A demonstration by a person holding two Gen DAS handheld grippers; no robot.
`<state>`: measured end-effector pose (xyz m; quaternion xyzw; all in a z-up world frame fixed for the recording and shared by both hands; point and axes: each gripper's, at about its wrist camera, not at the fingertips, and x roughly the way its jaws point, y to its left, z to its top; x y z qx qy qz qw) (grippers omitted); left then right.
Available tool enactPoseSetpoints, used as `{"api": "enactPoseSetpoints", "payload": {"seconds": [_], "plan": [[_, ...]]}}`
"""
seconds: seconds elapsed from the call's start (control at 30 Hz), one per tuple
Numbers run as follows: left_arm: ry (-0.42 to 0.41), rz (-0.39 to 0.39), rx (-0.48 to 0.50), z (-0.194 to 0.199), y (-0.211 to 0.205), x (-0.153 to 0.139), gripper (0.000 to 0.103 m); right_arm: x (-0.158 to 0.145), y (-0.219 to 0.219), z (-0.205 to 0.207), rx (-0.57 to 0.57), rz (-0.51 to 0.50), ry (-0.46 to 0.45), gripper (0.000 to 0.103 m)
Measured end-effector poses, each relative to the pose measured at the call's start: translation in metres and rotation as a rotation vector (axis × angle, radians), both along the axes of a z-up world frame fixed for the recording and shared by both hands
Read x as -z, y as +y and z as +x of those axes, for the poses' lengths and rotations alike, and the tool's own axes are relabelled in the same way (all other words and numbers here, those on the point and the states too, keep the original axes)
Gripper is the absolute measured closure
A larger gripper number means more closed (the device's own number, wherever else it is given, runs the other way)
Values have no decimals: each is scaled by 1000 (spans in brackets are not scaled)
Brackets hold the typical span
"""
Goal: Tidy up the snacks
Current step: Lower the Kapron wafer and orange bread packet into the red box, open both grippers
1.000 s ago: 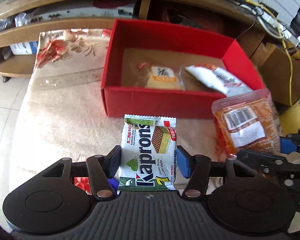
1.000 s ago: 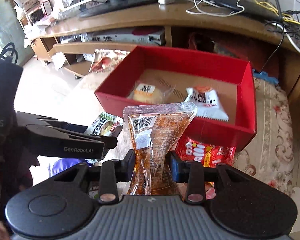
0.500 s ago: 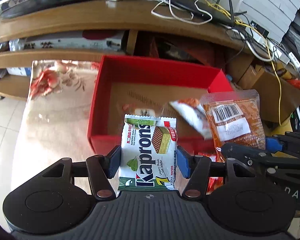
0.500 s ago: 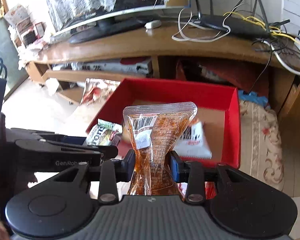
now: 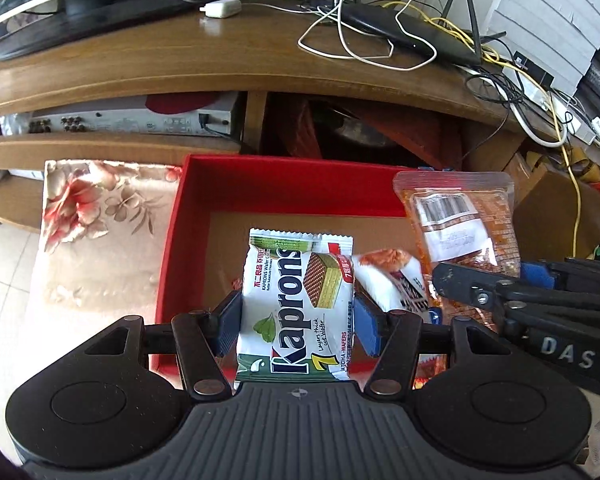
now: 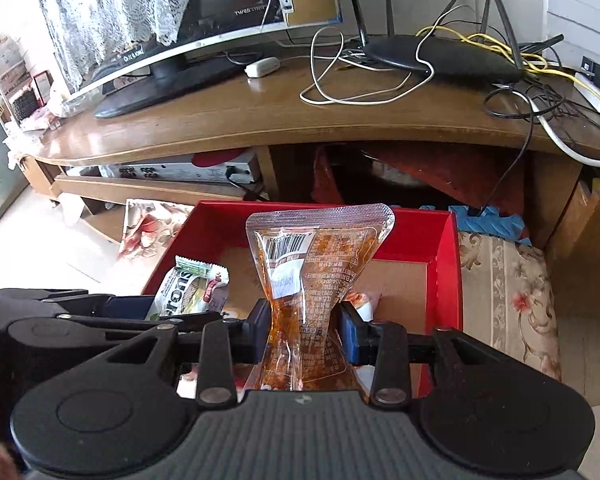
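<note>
My left gripper (image 5: pixel 296 322) is shut on a white and green Kaprons wafer pack (image 5: pixel 296 308), held upright over the near part of the red box (image 5: pixel 292 188). Beside it, my right gripper (image 6: pixel 303 330) is shut on a clear orange snack pouch (image 6: pixel 312 280), squeezed at its waist, also over the red box (image 6: pixel 446 264). The orange pouch (image 5: pixel 464 224) shows at the right in the left wrist view, and the wafer pack (image 6: pixel 190 290) at the left in the right wrist view. A white and orange packet (image 5: pixel 396 276) lies inside the box, mostly hidden.
The box stands on a floral cloth (image 5: pixel 96 216) in front of a wooden TV stand (image 6: pixel 260 112). On the stand are a monitor (image 6: pixel 204 12), a router (image 6: pixel 440 56) and loose cables (image 5: pixel 352 40). A red snack packet (image 5: pixel 432 368) lies near the box's front.
Both grippers have moved forward and a little up with their packs, from in front of the red box to over it. The TV stand's top has come into view.
</note>
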<state>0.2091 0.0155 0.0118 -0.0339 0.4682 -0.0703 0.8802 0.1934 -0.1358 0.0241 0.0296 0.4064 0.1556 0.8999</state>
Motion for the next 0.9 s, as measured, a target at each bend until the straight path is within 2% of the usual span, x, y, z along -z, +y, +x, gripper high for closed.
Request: {"api": "enactPoseSetpoints", "payload": {"seconds": [0.47, 0.9], "plan": [[42, 67, -22, 24, -3, 27, 38, 30, 3, 33, 7, -29, 49, 67], [39, 103, -18, 22, -6, 28, 32, 39, 1, 36, 28, -72, 56, 60]]}}
